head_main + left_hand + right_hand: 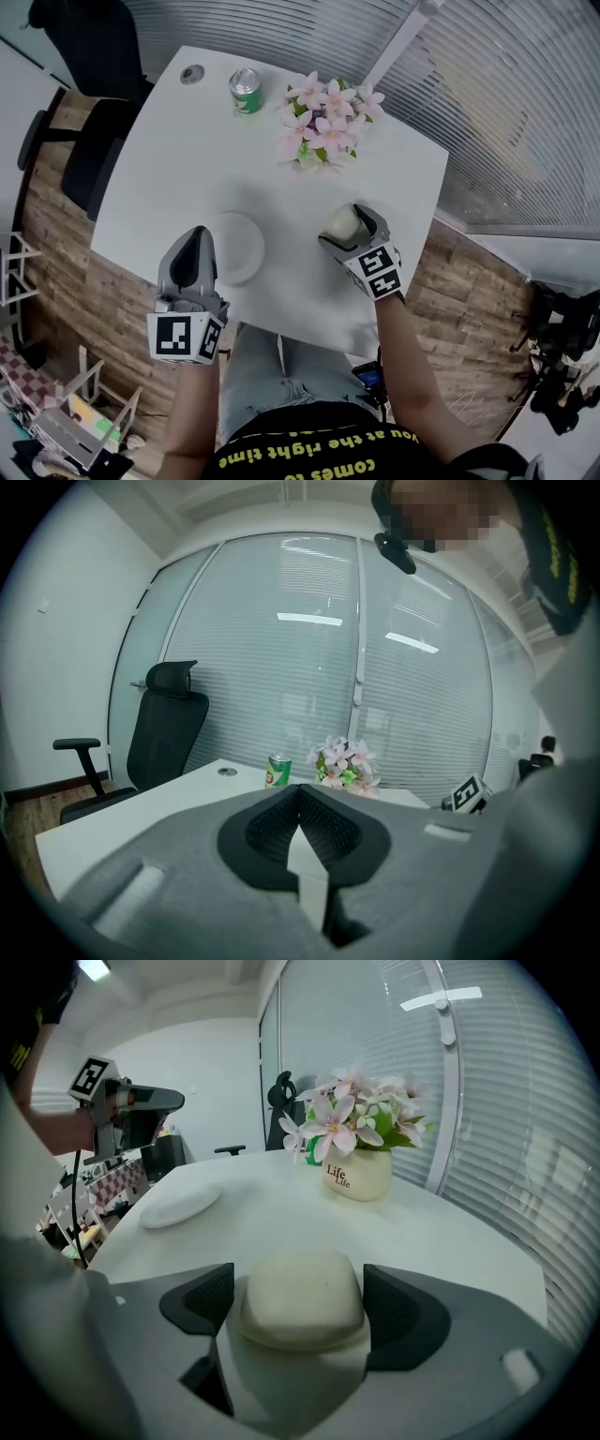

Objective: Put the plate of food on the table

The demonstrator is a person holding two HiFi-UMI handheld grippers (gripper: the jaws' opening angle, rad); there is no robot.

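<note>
Now: right gripper (298, 1309) has its jaws spread around a pale bun (302, 1293) (pads not pressing it). The plate (242, 248) lies on the table (178, 141) just under the left gripper (197, 242), whose jaws are together.

The left tool (195, 242) is held out in front, almost flat, with its marker cube near the wrist. Its two jaws are pressed together with nothing in them. The right tool (349, 230) tips down at a slant, and its two jaws stand wide apart. The bare left arm (192, 412) and right arm (410, 366) both reach forward.
</note>
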